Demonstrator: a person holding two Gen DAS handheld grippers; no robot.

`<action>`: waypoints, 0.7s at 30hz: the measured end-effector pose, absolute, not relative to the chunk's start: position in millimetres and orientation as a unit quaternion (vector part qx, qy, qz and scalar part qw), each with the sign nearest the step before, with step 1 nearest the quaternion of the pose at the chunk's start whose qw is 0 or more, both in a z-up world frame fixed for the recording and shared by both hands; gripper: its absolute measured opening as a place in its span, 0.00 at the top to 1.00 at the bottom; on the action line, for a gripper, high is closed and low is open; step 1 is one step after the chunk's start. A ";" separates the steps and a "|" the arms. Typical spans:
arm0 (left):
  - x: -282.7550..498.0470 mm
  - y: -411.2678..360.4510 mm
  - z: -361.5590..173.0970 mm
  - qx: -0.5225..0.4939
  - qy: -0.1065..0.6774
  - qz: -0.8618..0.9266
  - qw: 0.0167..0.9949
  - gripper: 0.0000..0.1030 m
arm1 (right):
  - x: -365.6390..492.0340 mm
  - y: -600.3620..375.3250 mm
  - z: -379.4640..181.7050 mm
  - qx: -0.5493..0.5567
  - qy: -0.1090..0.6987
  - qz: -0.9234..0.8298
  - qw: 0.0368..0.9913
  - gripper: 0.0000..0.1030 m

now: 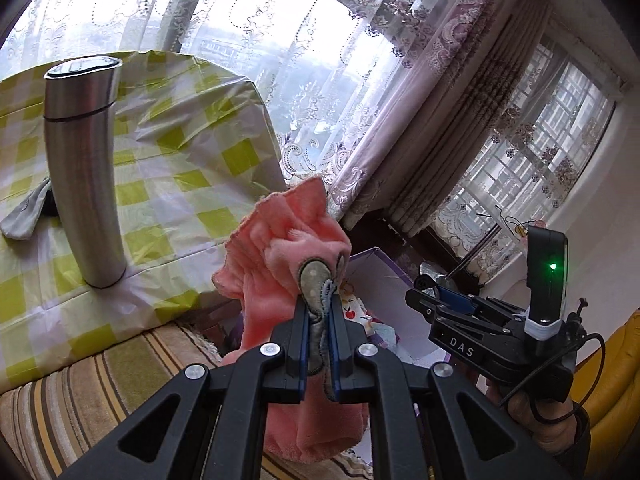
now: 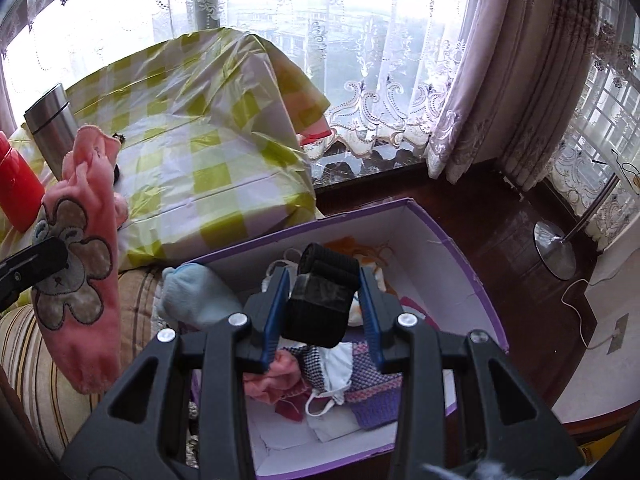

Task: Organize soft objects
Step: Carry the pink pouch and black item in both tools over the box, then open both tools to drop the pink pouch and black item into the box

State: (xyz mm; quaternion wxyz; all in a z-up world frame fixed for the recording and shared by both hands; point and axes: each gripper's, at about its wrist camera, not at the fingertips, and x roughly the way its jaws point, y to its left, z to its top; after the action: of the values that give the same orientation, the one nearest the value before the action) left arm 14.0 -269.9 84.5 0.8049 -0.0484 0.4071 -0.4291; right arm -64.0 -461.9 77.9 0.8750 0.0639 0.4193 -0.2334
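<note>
My left gripper (image 1: 319, 300) is shut on a pink fleece cloth (image 1: 276, 248) with a grey flower patch. It holds the cloth in the air beside the table; the cloth also shows hanging at the left of the right wrist view (image 2: 86, 264). My right gripper (image 2: 325, 280) is shut on a black rolled band (image 2: 322, 296) and holds it above a purple-edged white box (image 2: 448, 248). The box holds several soft items: a light blue one (image 2: 196, 296), knitted purple pieces (image 2: 372, 380), white and pink cloths. The right gripper also shows in the left wrist view (image 1: 416, 284).
A steel flask (image 1: 86, 172) stands on a table with a green checked cover (image 1: 180, 184). A grey cloth (image 1: 24, 216) lies behind the flask. A red bottle (image 2: 16, 184) stands at the left. A striped sofa (image 1: 80, 380) lies below. A lamp base (image 2: 554, 252) stands on the dark floor.
</note>
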 end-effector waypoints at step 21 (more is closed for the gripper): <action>23.8 -204.0 56.5 -0.062 0.447 -0.389 0.803 0.58 | -64.5 -514.2 59.4 0.046 0.417 -0.142 0.896 0.36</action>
State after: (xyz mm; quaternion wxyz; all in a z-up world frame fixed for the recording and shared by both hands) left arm 23.8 -204.0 56.5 0.8028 -0.0624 0.4471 -0.3895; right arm -64.5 -514.2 59.4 0.8965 0.0460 0.4172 -0.1422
